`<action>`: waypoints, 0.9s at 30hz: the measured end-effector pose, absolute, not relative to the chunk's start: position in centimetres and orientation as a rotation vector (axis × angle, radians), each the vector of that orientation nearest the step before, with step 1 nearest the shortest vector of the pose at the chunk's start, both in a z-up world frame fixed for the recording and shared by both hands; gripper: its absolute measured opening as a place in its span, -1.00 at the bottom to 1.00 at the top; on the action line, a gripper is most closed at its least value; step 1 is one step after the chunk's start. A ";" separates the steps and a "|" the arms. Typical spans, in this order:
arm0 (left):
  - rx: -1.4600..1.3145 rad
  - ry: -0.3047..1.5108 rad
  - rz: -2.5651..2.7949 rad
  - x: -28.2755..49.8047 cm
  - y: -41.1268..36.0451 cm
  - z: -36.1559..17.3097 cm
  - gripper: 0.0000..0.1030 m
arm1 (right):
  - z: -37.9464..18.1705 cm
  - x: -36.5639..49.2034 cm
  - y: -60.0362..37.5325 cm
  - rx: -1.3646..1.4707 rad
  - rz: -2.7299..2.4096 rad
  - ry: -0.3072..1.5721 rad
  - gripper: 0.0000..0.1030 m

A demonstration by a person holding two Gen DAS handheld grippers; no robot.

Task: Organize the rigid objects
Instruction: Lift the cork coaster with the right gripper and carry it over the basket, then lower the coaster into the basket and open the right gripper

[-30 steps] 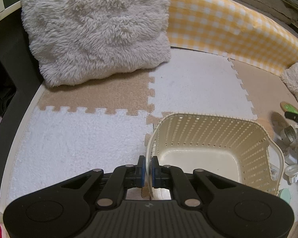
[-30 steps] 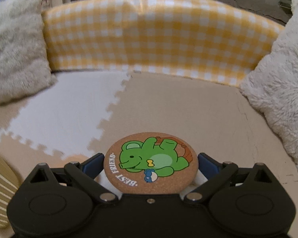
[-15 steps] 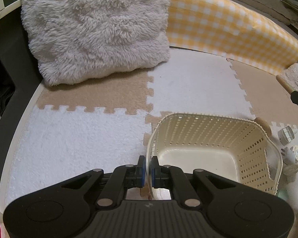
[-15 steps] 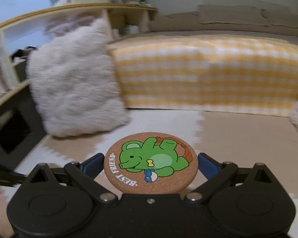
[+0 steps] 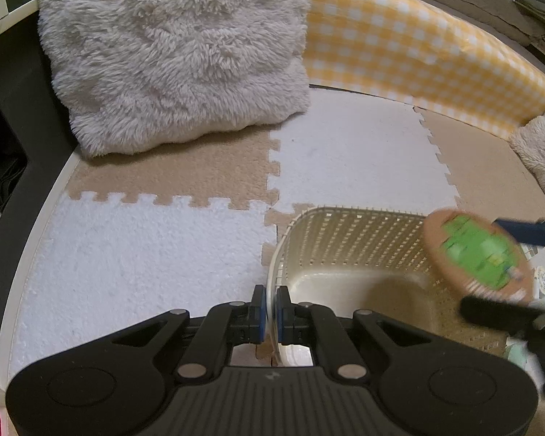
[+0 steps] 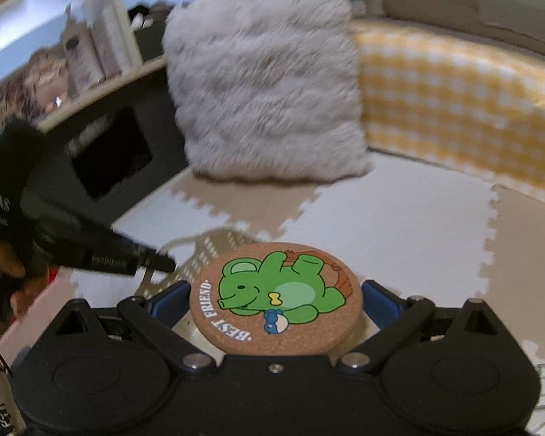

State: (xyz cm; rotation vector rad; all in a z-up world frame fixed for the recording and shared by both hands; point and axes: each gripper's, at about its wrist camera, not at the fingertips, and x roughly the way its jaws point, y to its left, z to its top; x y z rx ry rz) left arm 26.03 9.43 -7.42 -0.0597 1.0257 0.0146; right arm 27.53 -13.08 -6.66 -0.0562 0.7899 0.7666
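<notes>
Left view: basket (image 5: 363, 250) interior, right view: coaster (image 6: 276, 298) print "BEST FRIEND"

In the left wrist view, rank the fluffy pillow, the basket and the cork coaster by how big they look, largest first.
1. fluffy pillow, filling the upper left.
2. basket, partly hidden by the coaster and the left claw.
3. cork coaster, smallest though it is blurred and held near the camera.

The basket (image 5: 363, 254) sits on the mat (image 5: 134, 254), before the pillow (image 5: 178, 51).
</notes>
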 end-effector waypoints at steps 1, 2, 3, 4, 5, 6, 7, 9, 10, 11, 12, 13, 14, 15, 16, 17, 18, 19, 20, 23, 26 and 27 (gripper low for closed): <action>-0.060 1.026 0.014 26.0 9.4 -7.4 -0.89 | -7.1 27.5 -12.5 -0.066 0.772 0.808 0.95; -0.060 1.026 0.014 26.0 9.4 -7.4 -0.89 | -7.4 27.6 -12.0 -0.075 0.776 0.821 0.95; -0.060 1.026 0.014 26.0 9.4 -7.4 -0.89 | -7.8 27.6 -11.5 -0.086 0.781 0.838 0.95; -0.059 1.025 0.014 26.0 9.4 -7.4 -0.89 | -8.1 27.6 -11.0 -0.095 0.782 0.852 0.95; -0.060 1.025 0.014 26.0 9.4 -7.4 -0.89 | -8.6 27.6 -10.5 -0.105 0.784 0.870 0.95; -0.060 1.025 0.015 26.0 9.4 -7.4 -0.89 | -8.9 27.7 -10.1 -0.110 0.785 0.882 0.95; -0.060 1.026 0.014 26.1 9.4 -7.4 -0.89 | -9.4 27.7 -9.8 -0.113 0.787 0.894 0.95; -0.060 1.026 0.014 26.0 9.4 -7.4 -0.89 | -10.0 27.7 -9.0 -0.113 0.788 0.920 0.94; -0.060 1.026 0.014 26.1 9.4 -7.4 -0.88 | -10.3 27.8 -8.7 -0.106 0.788 0.933 0.94; -0.060 1.026 0.014 26.0 9.4 -7.4 -0.88 | -10.4 27.9 -8.5 -0.108 0.776 0.932 0.95; -0.060 1.026 0.014 26.1 9.4 -7.4 -0.88 | -10.5 28.0 -8.3 -0.115 0.763 0.930 0.95; -0.059 1.026 0.014 26.1 9.4 -7.4 -0.88 | -10.7 28.1 -8.1 -0.118 0.753 0.931 0.95; -0.060 1.026 0.014 26.1 9.4 -7.4 -0.88 | -10.8 28.3 -7.9 -0.114 0.740 0.932 0.95; -0.061 1.026 0.014 26.1 9.4 -7.4 -0.88 | -10.9 28.5 -7.7 -0.107 0.727 0.933 0.95; -0.062 1.026 0.014 26.1 9.4 -7.4 -0.88 | -10.9 28.6 -7.7 -0.103 0.720 0.933 0.95; -0.061 1.025 0.014 26.1 9.4 -7.4 -0.88 | -10.9 28.7 -7.6 -0.098 0.716 0.931 0.95; -0.061 1.026 0.014 26.0 9.4 -7.4 -0.88 | -10.8 28.8 -7.4 -0.095 0.717 0.930 0.95; -0.061 1.026 0.014 26.0 9.4 -7.4 -0.88 | -10.8 28.8 -7.3 -0.091 0.724 0.932 0.95; -0.062 1.026 0.014 26.0 9.4 -7.4 -0.88 | -10.8 28.7 -6.9 -0.092 0.738 0.932 0.95; -0.059 1.026 0.014 26.1 9.4 -7.4 -0.88 | -10.8 28.4 -5.8 -0.134 0.751 0.931 0.95; -0.061 1.025 0.013 26.0 9.4 -7.3 -0.88 | -11.5 28.6 -5.0 -0.143 0.749 0.955 0.94; -0.062 1.025 0.013 26.0 9.3 -7.3 -0.88 | -11.7 28.7 -4.9 -0.132 0.748 0.967 0.95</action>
